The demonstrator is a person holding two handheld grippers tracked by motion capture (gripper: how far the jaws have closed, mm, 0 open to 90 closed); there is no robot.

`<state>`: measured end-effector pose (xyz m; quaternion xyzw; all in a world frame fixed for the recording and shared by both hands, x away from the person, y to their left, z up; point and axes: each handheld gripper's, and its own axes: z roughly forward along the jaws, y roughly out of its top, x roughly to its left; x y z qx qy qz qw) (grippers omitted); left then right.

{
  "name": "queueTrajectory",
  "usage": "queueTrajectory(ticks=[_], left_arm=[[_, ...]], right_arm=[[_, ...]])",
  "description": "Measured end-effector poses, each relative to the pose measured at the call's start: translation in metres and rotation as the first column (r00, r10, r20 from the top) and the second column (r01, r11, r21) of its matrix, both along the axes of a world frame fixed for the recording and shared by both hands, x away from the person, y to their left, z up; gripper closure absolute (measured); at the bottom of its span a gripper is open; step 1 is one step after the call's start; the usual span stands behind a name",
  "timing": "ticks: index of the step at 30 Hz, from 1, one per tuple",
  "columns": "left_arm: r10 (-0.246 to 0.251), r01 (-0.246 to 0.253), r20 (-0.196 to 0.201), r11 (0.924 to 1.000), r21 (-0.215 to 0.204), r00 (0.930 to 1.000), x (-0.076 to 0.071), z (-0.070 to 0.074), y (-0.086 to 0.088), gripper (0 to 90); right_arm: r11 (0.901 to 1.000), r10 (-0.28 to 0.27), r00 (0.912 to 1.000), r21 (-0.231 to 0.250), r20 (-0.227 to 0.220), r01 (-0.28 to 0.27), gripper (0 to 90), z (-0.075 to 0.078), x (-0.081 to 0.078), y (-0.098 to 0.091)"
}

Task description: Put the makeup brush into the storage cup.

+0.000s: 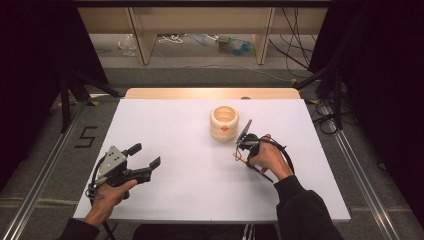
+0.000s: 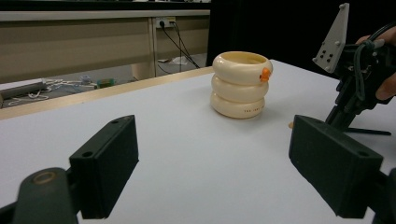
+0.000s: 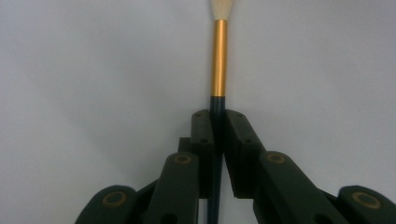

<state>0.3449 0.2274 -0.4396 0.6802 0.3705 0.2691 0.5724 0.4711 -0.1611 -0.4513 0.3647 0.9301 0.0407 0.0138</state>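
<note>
The paintbrush (image 3: 218,60), thin, light and stiff with a slick dark handle, lies on the white tabletop (image 1: 185,175) near the cream ringed holder (image 1: 224,122), my right tool (image 3: 217,119) clamped on its handle just below the gold ferrule, my left tool (image 2: 210,163) wide open and empty.

Cream ringed holder (image 1: 224,122) with orange spot, on white table (image 1: 175,150). Brush (image 3: 218,60): gold ferrule, dark blue handle, cream tip. Black jaws, grey plate (image 1: 114,160) left of holder.
</note>
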Motion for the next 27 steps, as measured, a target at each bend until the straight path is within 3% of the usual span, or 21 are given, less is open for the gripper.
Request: queueTrajectory(ticks=[13,27], left_arm=[[0.003,-0.003,-0.002,1.0000,0.000,1.0000,0.000,0.000,0.000,15.5],[0.007,-0.007,-0.002,1.0000,-0.003,1.0000,0.000,0.000,0.001,15.5]], right_arm=[[0.9995,0.031,0.9995,-0.011,0.008,-0.031,83.1,0.001,-0.001,0.001],[0.9902,0.080,0.9910,0.106,0.107,-0.091,83.2,0.029,-0.012,0.000]])
